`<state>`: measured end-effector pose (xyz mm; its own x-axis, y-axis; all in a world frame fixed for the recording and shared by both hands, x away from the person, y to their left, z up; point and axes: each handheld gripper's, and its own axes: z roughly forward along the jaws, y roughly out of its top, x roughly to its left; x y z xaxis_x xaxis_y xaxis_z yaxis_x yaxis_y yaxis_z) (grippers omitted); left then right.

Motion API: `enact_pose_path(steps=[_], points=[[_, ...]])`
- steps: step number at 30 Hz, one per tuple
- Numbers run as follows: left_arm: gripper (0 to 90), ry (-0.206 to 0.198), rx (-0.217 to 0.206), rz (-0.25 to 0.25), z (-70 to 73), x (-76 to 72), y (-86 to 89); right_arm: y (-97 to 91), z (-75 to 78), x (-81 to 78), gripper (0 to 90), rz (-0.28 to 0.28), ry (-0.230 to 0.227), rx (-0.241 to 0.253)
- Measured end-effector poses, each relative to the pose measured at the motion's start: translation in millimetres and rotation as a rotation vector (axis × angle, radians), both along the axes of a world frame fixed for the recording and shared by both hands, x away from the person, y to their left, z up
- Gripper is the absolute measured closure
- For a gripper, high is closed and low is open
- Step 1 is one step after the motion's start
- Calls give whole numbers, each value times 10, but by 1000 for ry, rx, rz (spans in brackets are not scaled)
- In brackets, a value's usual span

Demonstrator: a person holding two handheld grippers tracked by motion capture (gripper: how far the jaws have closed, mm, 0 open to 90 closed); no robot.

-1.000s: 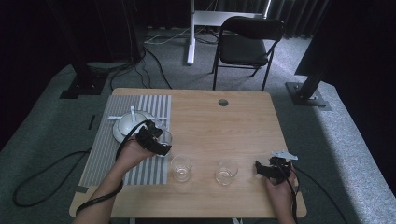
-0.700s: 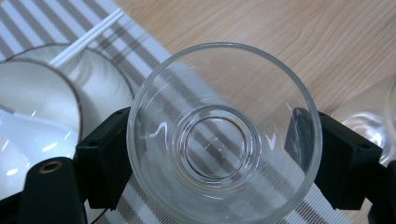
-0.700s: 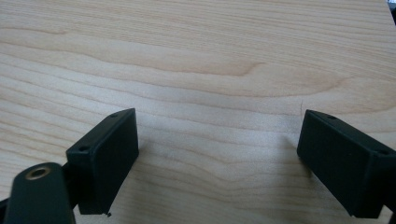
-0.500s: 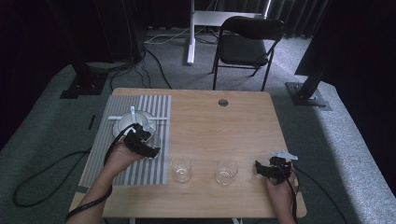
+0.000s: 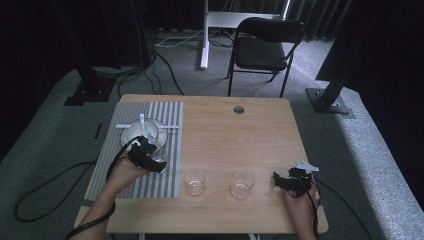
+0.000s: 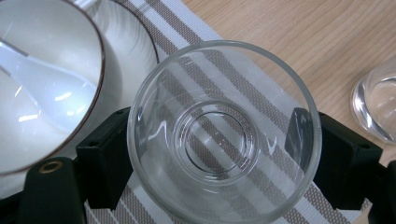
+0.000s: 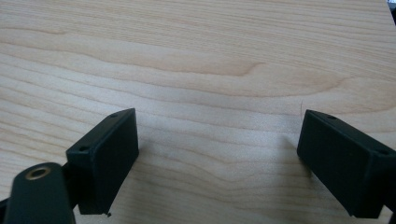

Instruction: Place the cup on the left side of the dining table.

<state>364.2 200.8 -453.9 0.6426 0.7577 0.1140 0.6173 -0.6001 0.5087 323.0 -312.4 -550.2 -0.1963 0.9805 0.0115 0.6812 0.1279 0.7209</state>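
Note:
My left gripper (image 5: 148,159) is shut on a clear empty glass (image 6: 224,135), its black jaws pressing the glass from both sides. It holds the glass low over the striped mat (image 6: 261,70), just beside the white bowl (image 5: 140,132) with a spoon (image 6: 32,70) in it. In the high view the held glass (image 5: 160,163) shows at the gripper's tip. Two more clear glasses (image 5: 194,180) (image 5: 242,184) stand on the bare wood near the front edge. My right gripper (image 5: 283,181) rests to the right of them, open over bare tabletop (image 7: 210,70), nothing between its jaws.
The bowl sits on a white plate (image 6: 135,51) on the mat's far part. The rim of a nearby glass (image 6: 376,107) shows at the right of the left gripper view. A cable hole (image 5: 239,109) lies at the table's back. A black chair (image 5: 267,47) stands beyond the table.
My left gripper has carried the glass leftward and slightly toward the person, from the mat's right edge to beside the bowl. The right gripper has stayed put.

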Motion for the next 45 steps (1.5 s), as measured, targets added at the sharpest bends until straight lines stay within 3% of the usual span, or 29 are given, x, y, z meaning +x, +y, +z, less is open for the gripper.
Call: enact_pose_path(steps=[8,14,15,23,27,33,34,36,38,45], points=[[185,16,31,-8,-94,-61,75,0,0,0,121,0,0,0],[183,14,-27,-2,-136,-69,171,0,0,0,121,0,0,0],[183,1,-56,5,-160,-74,192,0,0,0,121,0,0,0],[179,-28,-75,-6,-195,-108,229,0,0,0,121,0,0,0],[177,-41,-129,3,-248,-154,287,0,0,0,121,0,0,0],[29,-28,-132,10,-294,-175,298,0,0,0,121,0,0,0],[29,-56,-123,13,-320,-203,302,0,0,0,121,0,0,0],[29,-68,-146,19,-365,-240,328,0,0,-1,121,0,0,0],[29,-85,-135,29,-402,-272,341,0,0,-4,121,-2,0,0],[29,-88,-153,54,-488,-351,413,-1,0,-4,121,-2,0,0]])
